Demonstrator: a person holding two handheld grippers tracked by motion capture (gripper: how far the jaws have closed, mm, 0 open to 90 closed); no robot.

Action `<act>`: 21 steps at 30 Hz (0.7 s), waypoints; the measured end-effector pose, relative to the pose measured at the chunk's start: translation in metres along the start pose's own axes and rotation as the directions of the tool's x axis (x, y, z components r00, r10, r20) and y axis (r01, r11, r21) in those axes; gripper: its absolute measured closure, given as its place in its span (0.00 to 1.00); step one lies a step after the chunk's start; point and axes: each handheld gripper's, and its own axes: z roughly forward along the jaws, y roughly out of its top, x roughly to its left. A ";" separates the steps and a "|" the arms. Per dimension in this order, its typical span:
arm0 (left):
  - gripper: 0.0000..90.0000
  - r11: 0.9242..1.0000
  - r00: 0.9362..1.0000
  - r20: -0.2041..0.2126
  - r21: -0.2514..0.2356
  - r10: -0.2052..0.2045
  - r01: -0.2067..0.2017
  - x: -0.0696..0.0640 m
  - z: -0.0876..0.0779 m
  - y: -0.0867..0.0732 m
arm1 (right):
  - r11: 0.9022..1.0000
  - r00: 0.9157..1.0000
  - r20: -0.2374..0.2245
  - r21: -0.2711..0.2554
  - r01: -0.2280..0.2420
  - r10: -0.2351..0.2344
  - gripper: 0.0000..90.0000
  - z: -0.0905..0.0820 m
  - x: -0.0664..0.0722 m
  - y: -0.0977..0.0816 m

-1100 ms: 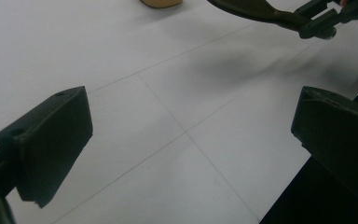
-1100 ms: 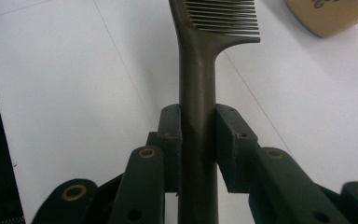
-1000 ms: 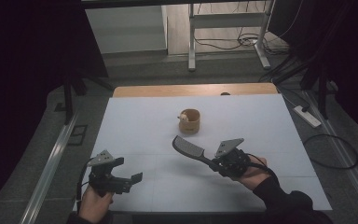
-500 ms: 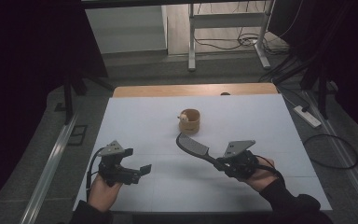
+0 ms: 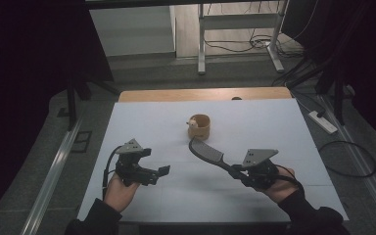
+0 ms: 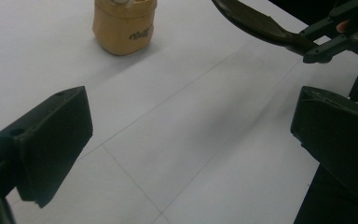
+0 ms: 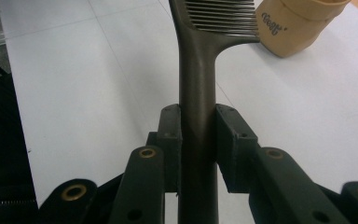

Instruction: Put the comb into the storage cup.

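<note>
A dark comb (image 5: 206, 151) is held by its handle (image 7: 197, 116) in my right gripper (image 5: 248, 177), whose jaws are shut on it; the toothed head points up and left toward a small tan cup (image 5: 199, 126). That cup (image 7: 298, 24) stands upright near the table's middle and holds something pale. My left gripper (image 5: 162, 171) hovers low over the white table top (image 5: 142, 125) at the front left, jaws wide open with nothing between them. From the left gripper view the cup (image 6: 123, 25) lies ahead and the comb (image 6: 256, 21) crosses the upper right.
A bare wooden strip (image 5: 200, 94) runs along the table's far edge. Beyond it are metal frame legs (image 5: 201, 44) and cables on the floor; a power strip (image 5: 321, 122) lies to the right. Dark curtains flank both sides.
My left gripper has moved right and a little forward over the table. The right gripper with the comb has shifted slightly right and nearer the front edge.
</note>
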 end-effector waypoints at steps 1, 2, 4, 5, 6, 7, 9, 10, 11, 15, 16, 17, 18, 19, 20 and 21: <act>0.00 1.000 1.000 0.004 -0.001 0.000 0.000 0.000 0.001 0.001 | 1.000 1.000 0.005 -0.006 0.003 -0.003 0.81 -0.002 0.000 -0.001; 0.00 1.000 1.000 0.010 -0.003 -0.002 0.002 0.000 0.003 0.003 | 1.000 1.000 0.005 -0.006 0.003 -0.003 0.81 -0.002 0.000 -0.001; 0.00 1.000 1.000 0.021 -0.005 -0.004 0.004 -0.001 0.006 0.006 | 1.000 1.000 0.009 -0.010 0.004 -0.004 0.81 -0.003 0.000 -0.001; 0.00 1.000 1.000 0.028 -0.006 -0.002 0.003 -0.001 0.007 0.007 | 1.000 1.000 0.013 -0.013 0.004 -0.004 0.81 -0.004 0.001 -0.001; 0.00 1.000 0.999 0.033 -0.008 -0.004 0.005 -0.001 0.008 0.008 | 1.000 1.000 0.013 -0.014 0.003 -0.003 0.81 -0.004 0.001 -0.002; 0.00 1.000 0.999 0.040 -0.008 -0.005 0.005 -0.001 0.009 0.010 | 1.000 1.000 0.016 -0.016 0.003 -0.003 0.81 -0.005 0.001 -0.002; 0.00 1.000 0.998 0.056 -0.015 -0.011 0.012 -0.002 0.011 0.013 | 1.000 1.000 0.022 -0.021 0.005 -0.005 0.81 -0.006 0.001 -0.002; 0.00 1.000 0.998 0.062 -0.017 -0.014 0.015 -0.002 0.012 0.014 | 1.000 1.000 0.023 -0.026 0.005 -0.005 0.81 -0.007 0.001 -0.003; 0.00 1.000 0.998 0.067 -0.018 -0.016 0.017 -0.002 0.013 0.015 | 1.000 1.000 0.025 -0.028 0.007 -0.006 0.81 -0.008 0.001 -0.003; 0.00 1.000 0.996 0.086 -0.019 -0.015 0.017 -0.002 0.018 0.020 | 0.999 0.999 0.033 -0.045 0.011 -0.009 0.81 -0.010 0.002 -0.003; 0.00 1.000 0.996 0.089 -0.018 -0.014 0.016 -0.002 0.019 0.020 | 0.999 0.999 0.034 -0.048 0.012 -0.010 0.81 -0.011 0.002 -0.003; 0.00 1.000 0.996 0.092 -0.019 -0.013 0.015 -0.002 0.021 0.021 | 0.999 0.999 0.035 -0.049 0.013 -0.012 0.81 -0.011 0.002 -0.003; 0.00 1.000 0.995 0.098 -0.018 -0.013 0.015 -0.002 0.022 0.022 | 0.999 0.999 0.036 -0.050 0.014 -0.012 0.81 -0.012 0.002 -0.003; 0.00 1.000 0.994 0.106 -0.019 -0.015 0.017 -0.002 0.023 0.023 | 0.999 0.999 0.038 -0.051 0.015 -0.013 0.81 -0.012 0.002 -0.003; 0.00 1.000 0.993 0.114 -0.019 -0.015 0.018 -0.002 0.025 0.024 | 0.999 0.999 0.042 -0.052 0.018 -0.015 0.81 -0.012 0.002 -0.003; 0.00 1.000 0.992 0.125 -0.019 -0.019 0.021 -0.002 0.026 0.025 | 0.998 0.999 0.044 -0.055 0.019 -0.017 0.81 -0.012 0.002 -0.003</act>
